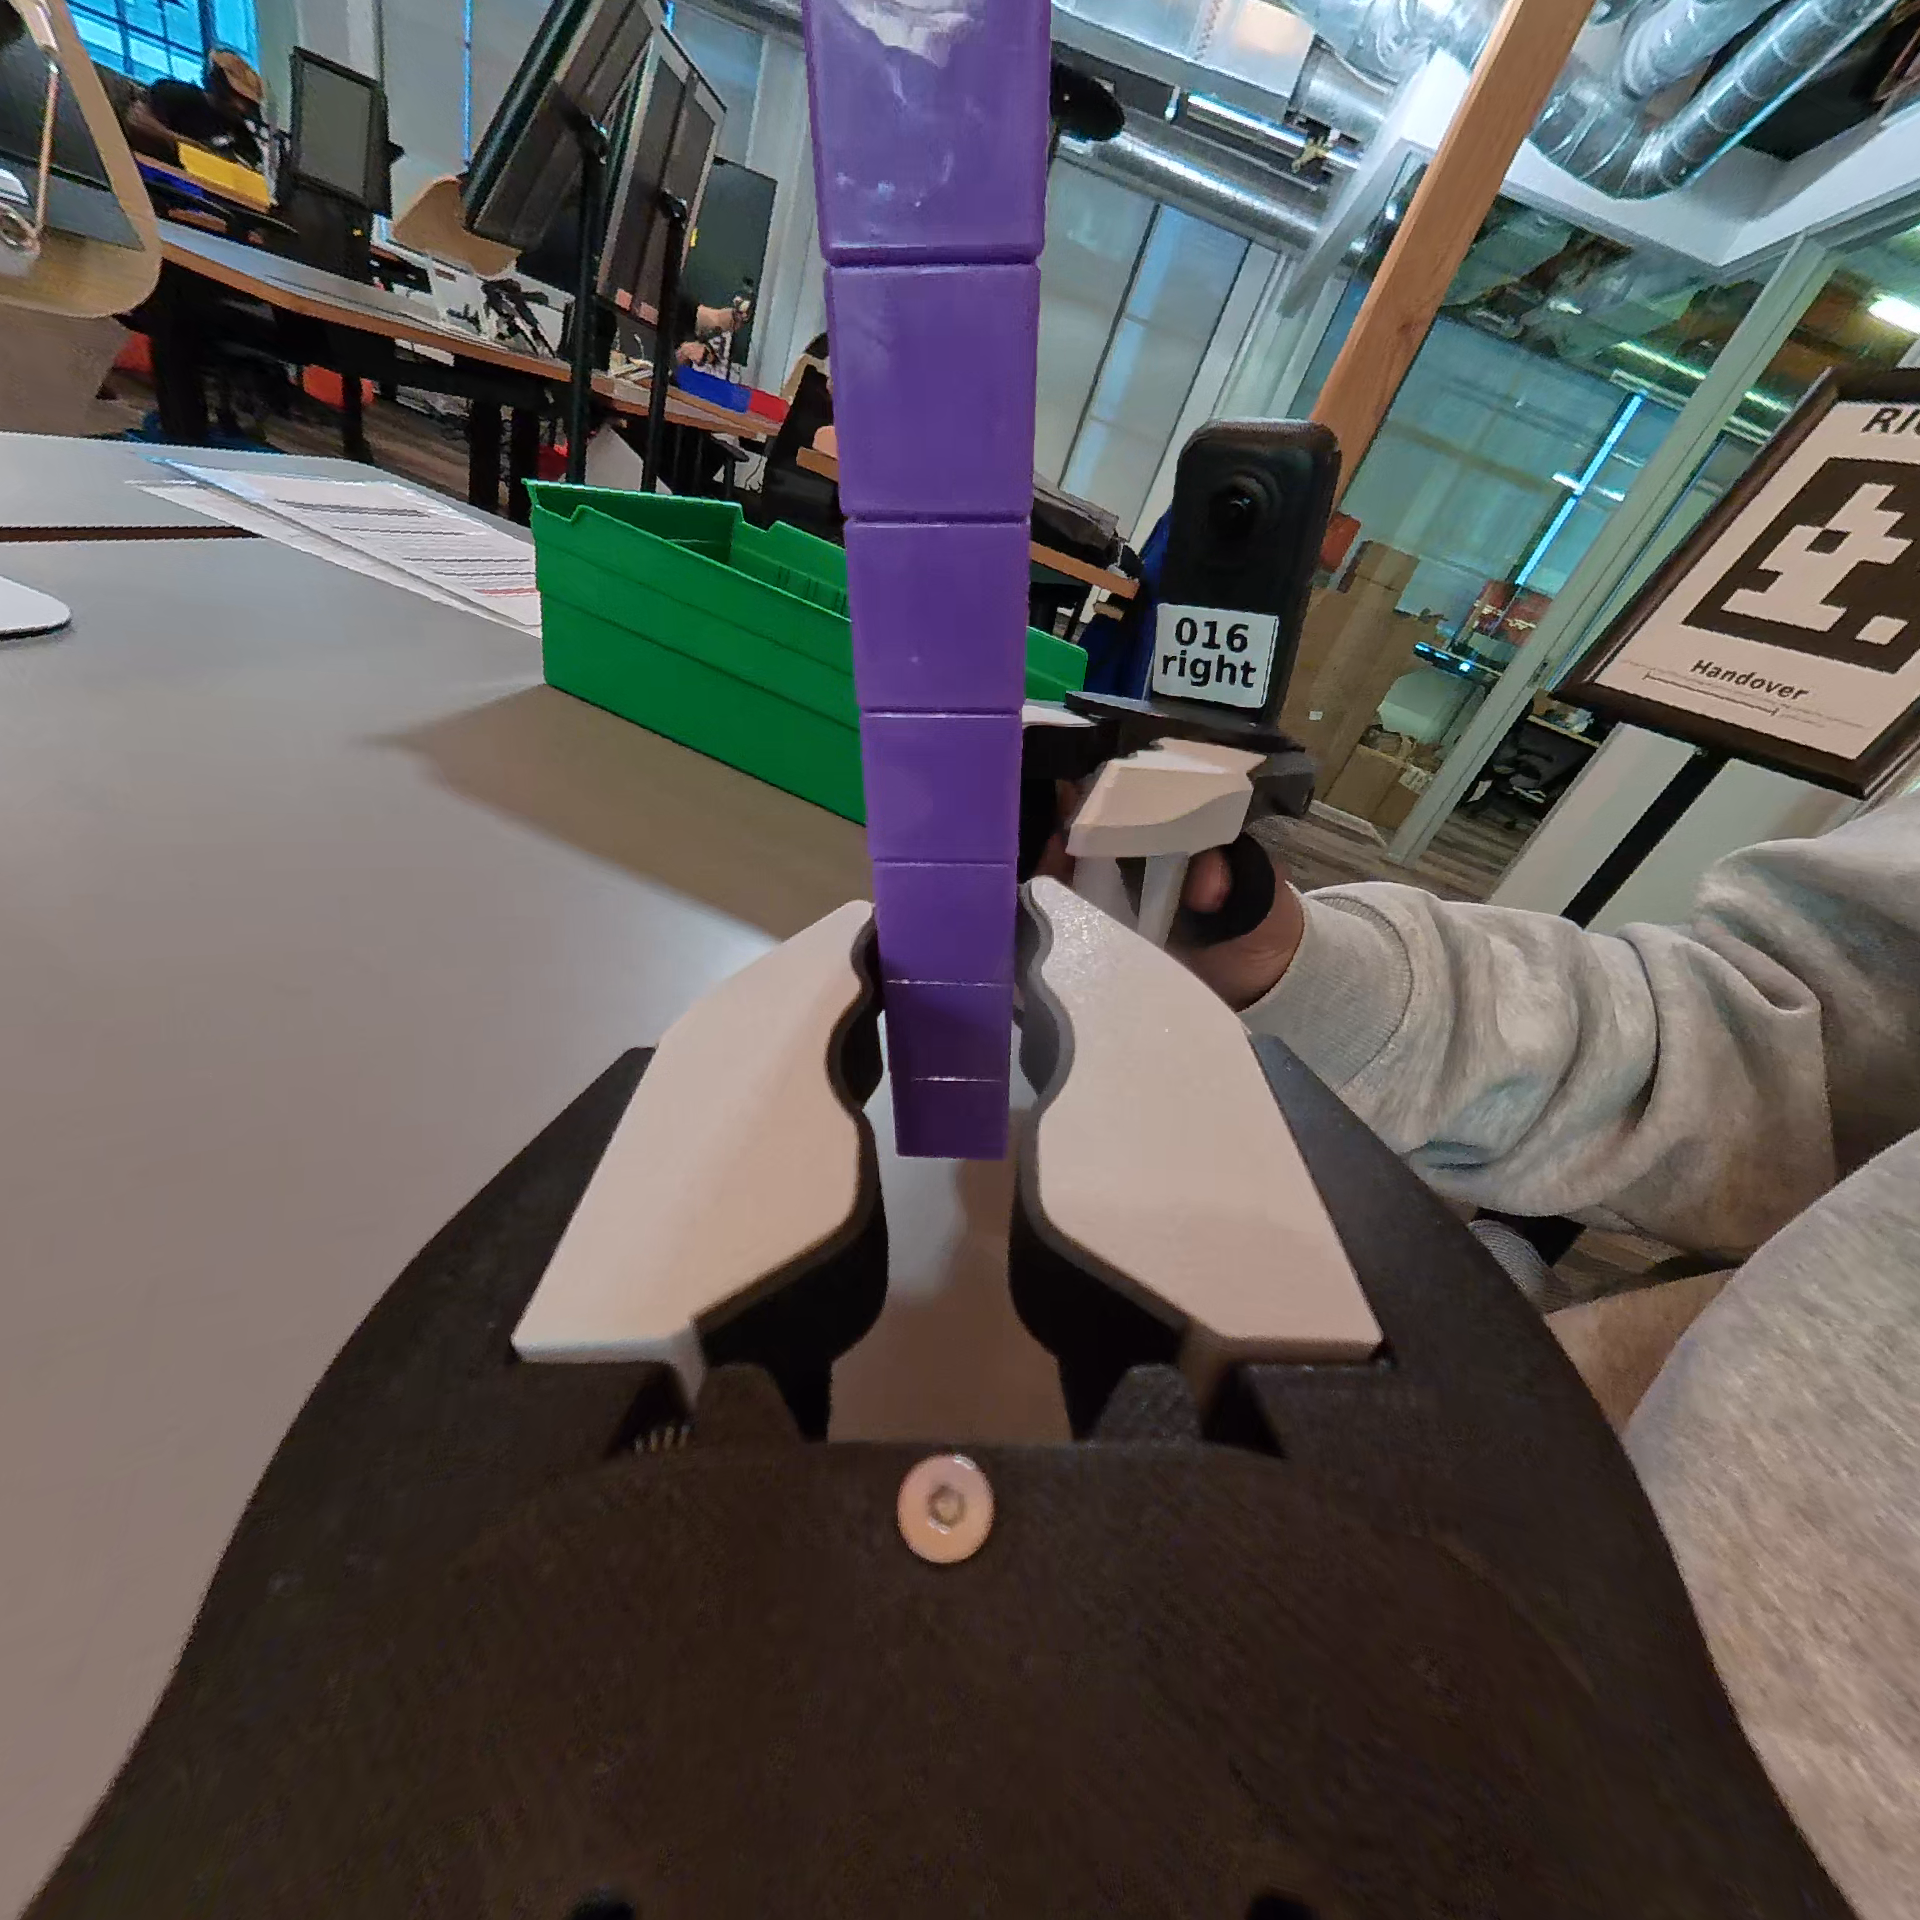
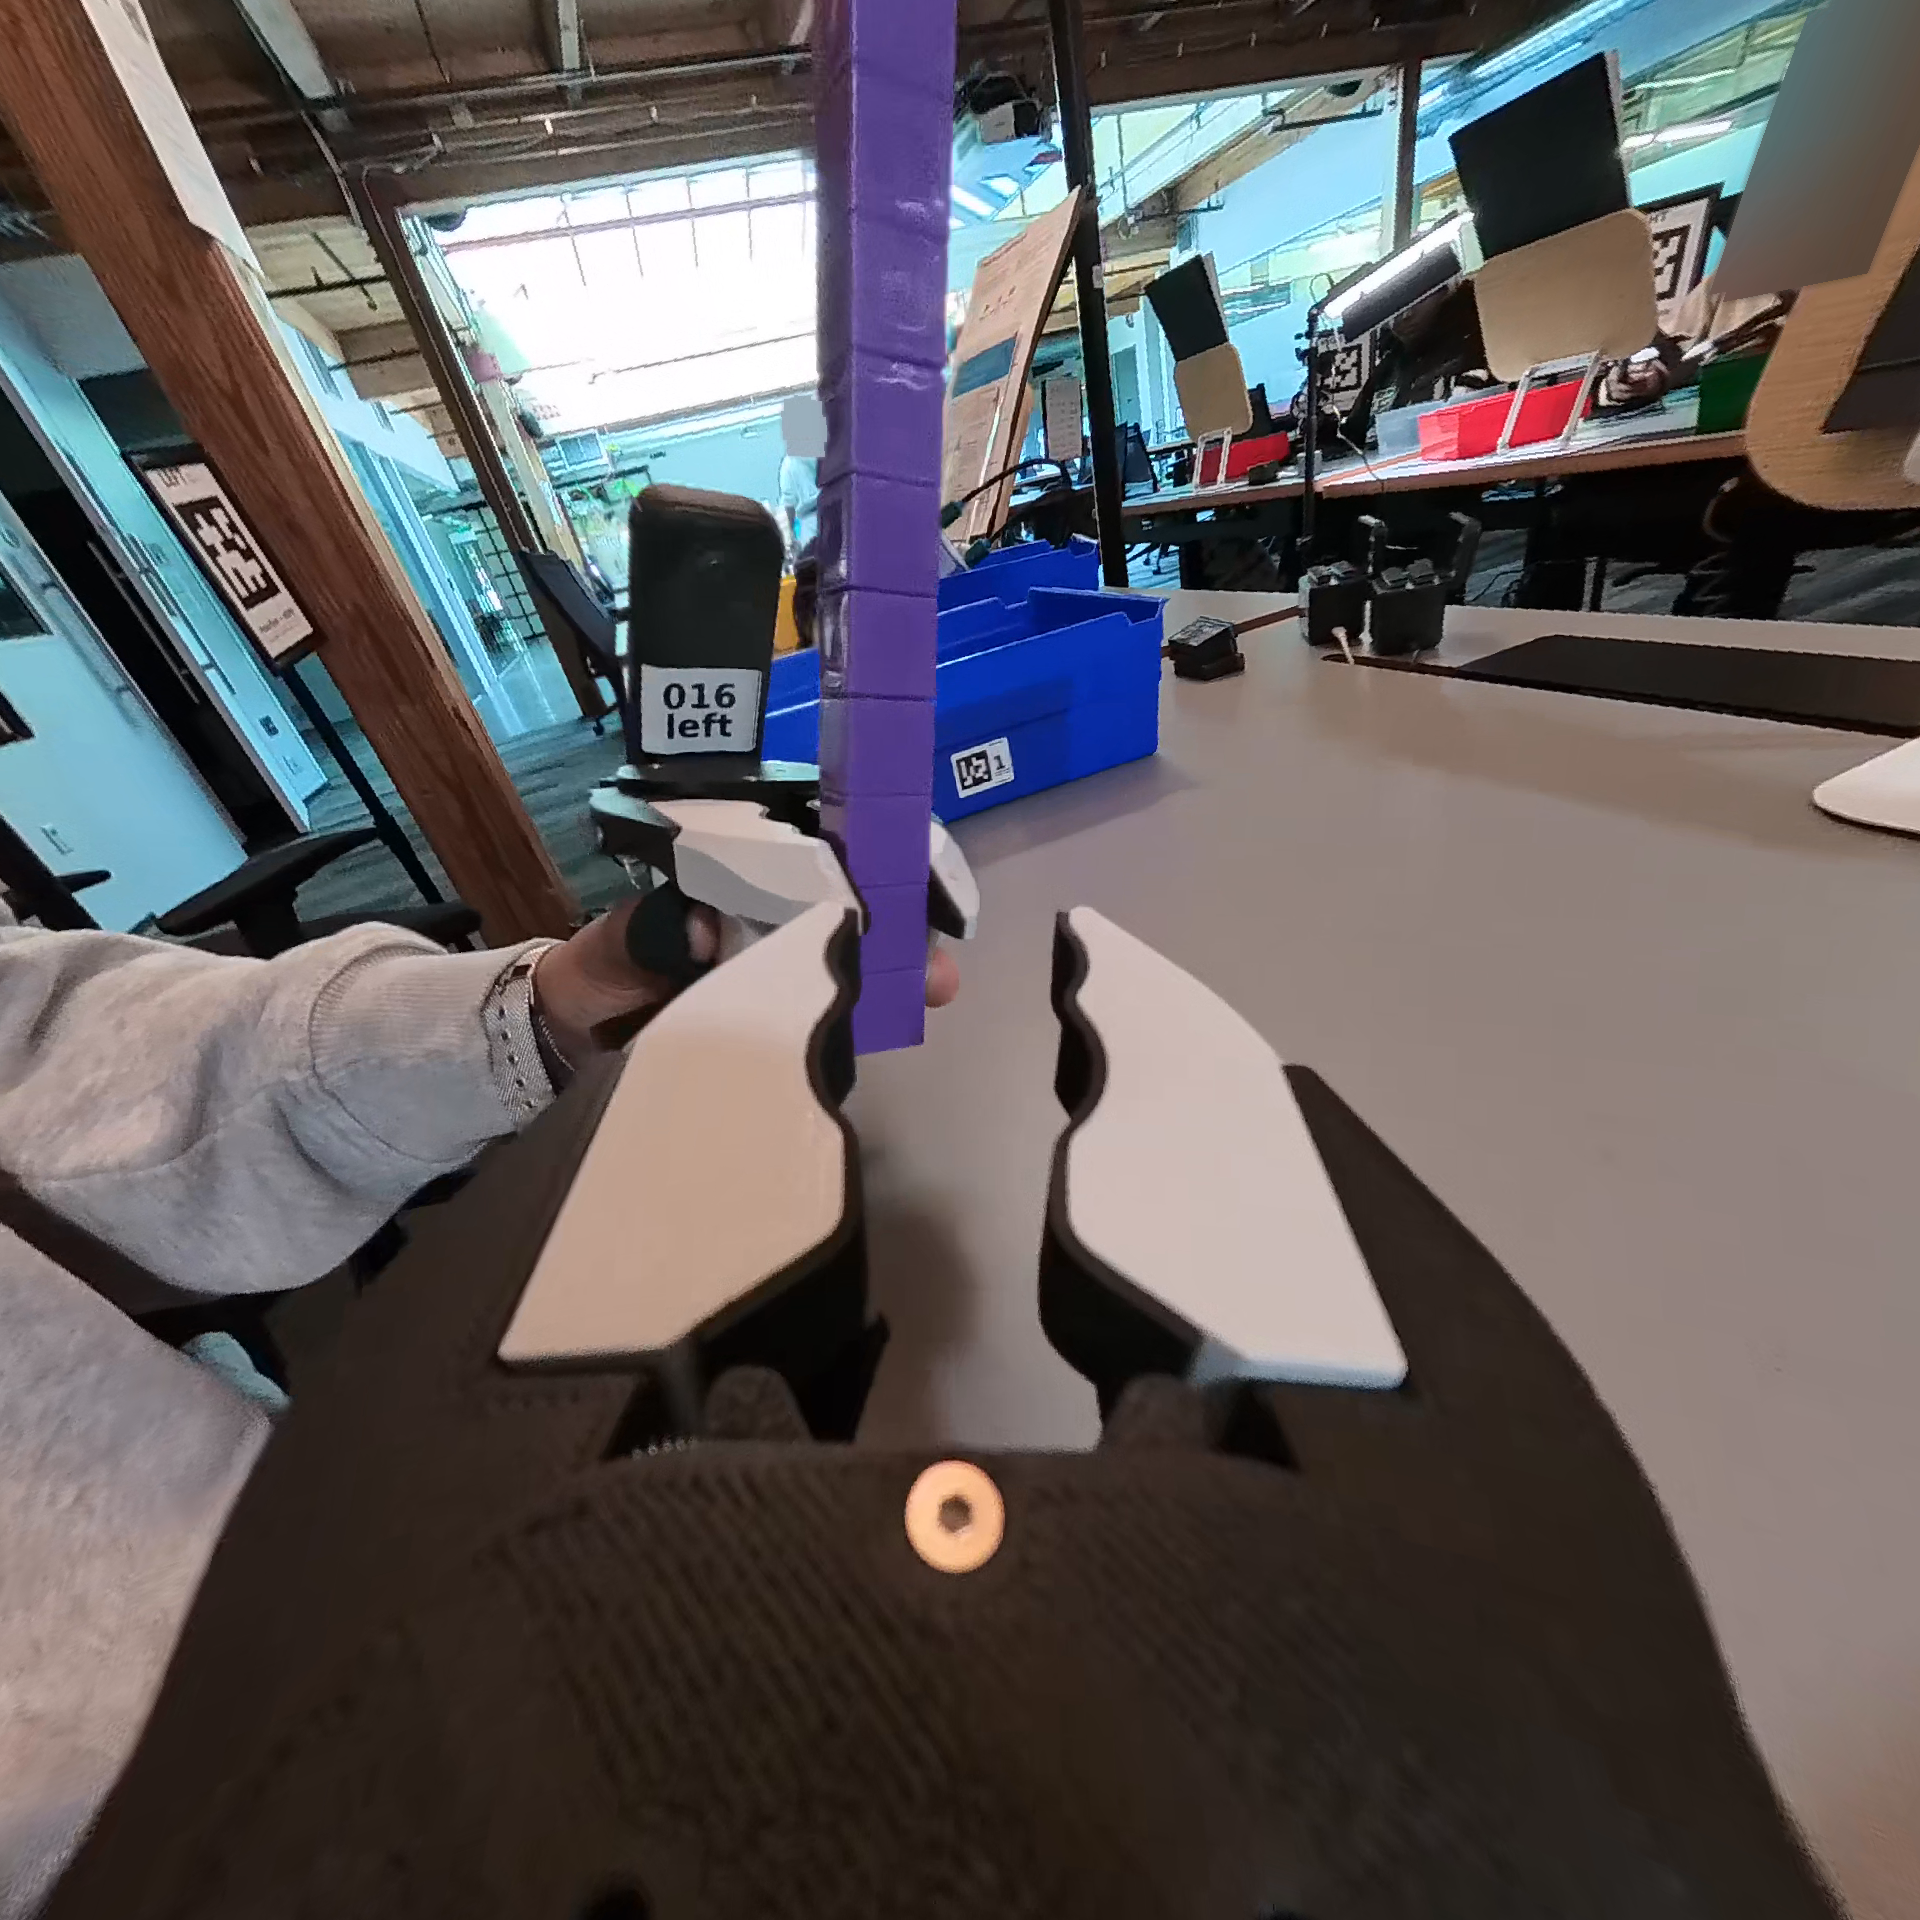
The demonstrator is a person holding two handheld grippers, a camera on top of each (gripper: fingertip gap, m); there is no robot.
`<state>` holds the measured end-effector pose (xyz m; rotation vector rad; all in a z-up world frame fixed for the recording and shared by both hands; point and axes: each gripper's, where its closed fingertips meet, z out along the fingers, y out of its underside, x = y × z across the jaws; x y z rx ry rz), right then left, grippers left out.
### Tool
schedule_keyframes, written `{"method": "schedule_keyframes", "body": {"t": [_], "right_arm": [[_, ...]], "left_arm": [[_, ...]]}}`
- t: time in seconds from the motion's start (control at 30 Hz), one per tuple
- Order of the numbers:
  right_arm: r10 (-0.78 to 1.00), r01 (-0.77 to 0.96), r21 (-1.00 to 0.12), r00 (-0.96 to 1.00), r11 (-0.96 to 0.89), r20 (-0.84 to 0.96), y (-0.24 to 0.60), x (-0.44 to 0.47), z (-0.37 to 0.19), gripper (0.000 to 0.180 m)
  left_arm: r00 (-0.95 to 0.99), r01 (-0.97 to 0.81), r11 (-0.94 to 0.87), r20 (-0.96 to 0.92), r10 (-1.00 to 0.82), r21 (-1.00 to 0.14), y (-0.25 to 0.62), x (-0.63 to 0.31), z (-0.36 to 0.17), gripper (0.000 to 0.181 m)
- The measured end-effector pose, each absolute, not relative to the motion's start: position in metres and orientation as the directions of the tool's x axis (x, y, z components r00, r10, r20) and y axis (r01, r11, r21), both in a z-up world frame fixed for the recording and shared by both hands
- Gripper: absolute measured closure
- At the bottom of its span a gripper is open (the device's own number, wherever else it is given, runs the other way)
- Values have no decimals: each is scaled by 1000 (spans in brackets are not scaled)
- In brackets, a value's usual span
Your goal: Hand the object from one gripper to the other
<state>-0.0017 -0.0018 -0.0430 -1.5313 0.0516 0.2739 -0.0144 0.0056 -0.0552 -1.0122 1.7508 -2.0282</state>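
Left gripper (image 1: 945, 997) clamped on purple block stick (image 1: 935, 623), held upright | right gripper (image 2: 956, 987) spread, stick beside one finger | step: pre-transfer | next: centring, closure needed

A white printed label (image 1: 1208, 663) sits on a black camera (image 1: 1247, 520). A framed sign (image 1: 1766, 623) carries a square marker and words. Another label (image 2: 698, 710) sits on a second camera (image 2: 707, 582), and a marker sticker (image 2: 982, 767) on a blue bin (image 2: 1049, 707).
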Motion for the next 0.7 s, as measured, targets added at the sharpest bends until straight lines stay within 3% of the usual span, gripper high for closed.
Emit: {"method": "schedule_keyframes", "body": {"t": [0.5,0.7], "right_arm": [[110,-121,-991,987,61,-114,-21,-4,-42,136],[70,-93,-982,994,165,-82,-42,1,-21,147]], "left_arm": [[-806,-272,-183,327,-493,-945,-17,-7,-57,156],[-843,-293,-152,331,-425,-944,-40,-8,-62,156]]}}
